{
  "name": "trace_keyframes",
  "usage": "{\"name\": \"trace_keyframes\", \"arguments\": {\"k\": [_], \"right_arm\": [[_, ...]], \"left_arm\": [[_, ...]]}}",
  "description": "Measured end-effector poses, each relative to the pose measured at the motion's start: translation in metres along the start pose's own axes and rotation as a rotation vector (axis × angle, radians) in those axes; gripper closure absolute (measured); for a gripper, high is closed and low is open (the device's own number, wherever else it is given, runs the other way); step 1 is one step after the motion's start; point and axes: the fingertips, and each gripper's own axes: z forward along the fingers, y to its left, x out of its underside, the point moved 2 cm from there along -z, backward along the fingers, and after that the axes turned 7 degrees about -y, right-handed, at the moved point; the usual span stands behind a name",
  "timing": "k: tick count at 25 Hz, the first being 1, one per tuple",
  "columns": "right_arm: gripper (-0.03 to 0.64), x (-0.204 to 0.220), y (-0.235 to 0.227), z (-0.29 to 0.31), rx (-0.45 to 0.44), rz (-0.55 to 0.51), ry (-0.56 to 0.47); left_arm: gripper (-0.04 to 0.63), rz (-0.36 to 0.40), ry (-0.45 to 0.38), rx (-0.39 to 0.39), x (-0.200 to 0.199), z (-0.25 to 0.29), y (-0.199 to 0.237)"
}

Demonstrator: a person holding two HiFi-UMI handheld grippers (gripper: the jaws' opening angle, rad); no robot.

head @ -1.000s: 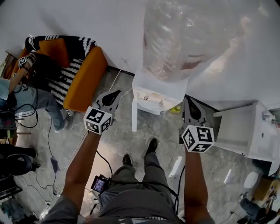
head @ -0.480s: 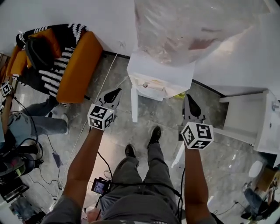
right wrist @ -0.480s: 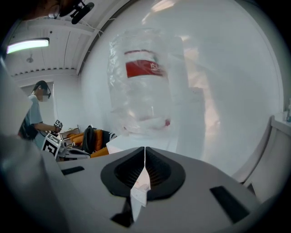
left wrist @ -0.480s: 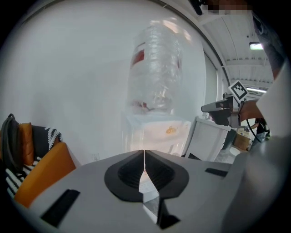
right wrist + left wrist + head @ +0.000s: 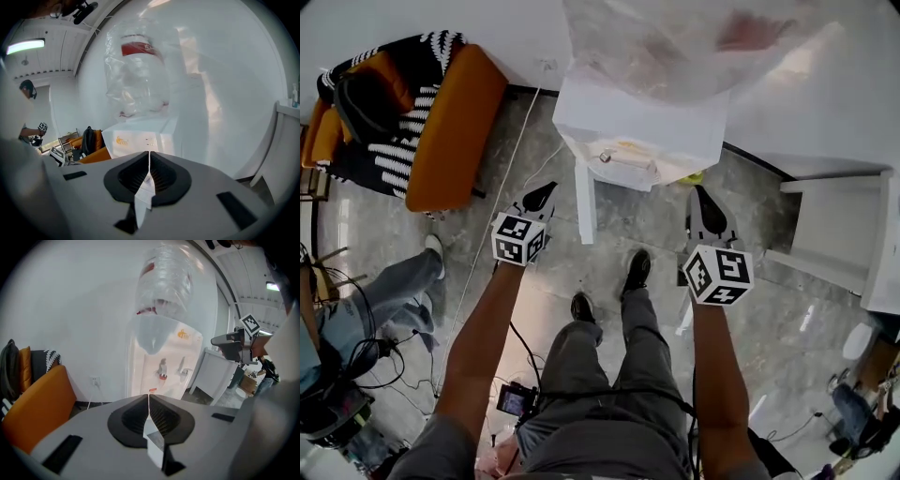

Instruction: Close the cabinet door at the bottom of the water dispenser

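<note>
Standing on a grey stone floor [image 5: 534, 291], the person shows in the head view as grey trousers [image 5: 600, 375] and two dark shoes [image 5: 635, 271], with bare forearms [image 5: 483, 328] stretched forward. The left gripper [image 5: 541, 196] is held out to the left of the legs. The left gripper view shows its two black jaws pressed together along a thin seam, clenched on nothing. The right gripper [image 5: 703, 203] is about level with it on the other side, and its own view likewise shows the jaws flat against each other with nothing between them. Just beyond and between the two, the cabinet door [image 5: 584, 202] is open. It is a white panel seen edge-on, jutting from the lower left of the water dispenser [image 5: 647, 131] toward the person. The left gripper's tips are near its left face but apart from it. A small yellow-green object [image 5: 692, 177] lies at the dispenser's right foot. Two taps [image 5: 162, 369] show on the dispenser's front, and a large clear bottle [image 5: 675, 37] with a red label sits on top. Against the white wall [image 5: 394, 19] are an orange sofa [image 5: 455, 122] with striped cloth to the left and a white cabinet [image 5: 834, 239] to the right.
</note>
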Motion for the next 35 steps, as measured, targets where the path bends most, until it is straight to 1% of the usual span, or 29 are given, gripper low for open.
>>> {"name": "trace_keyframes", "arguments": {"k": [14,20,27,31,35], "right_arm": [[0.586,0.090,-0.029,0.020,0.027,0.021,0.073],[0.584,0.128,-0.034,0.028,0.021,0.025,0.111],[0.584,0.164,-0.046,0.032,0.022,0.029,0.144],[0.584,0.180,-0.054,0.033,0.021,0.024,0.153],[0.584,0.193,-0.060,0.034,0.025,0.023,0.164]], "left_arm": [[0.574,-0.067,0.108,-0.017,0.106,0.048,0.010],[0.574,-0.086,0.190,-0.020,0.160,0.063,0.012],[0.574,-0.110,0.258,-0.030,0.210,0.079,0.016],[0.574,-0.110,0.292,-0.038,0.235,0.088,0.016],[0.574,-0.127,0.320,-0.047,0.257,0.093,0.021]]}}
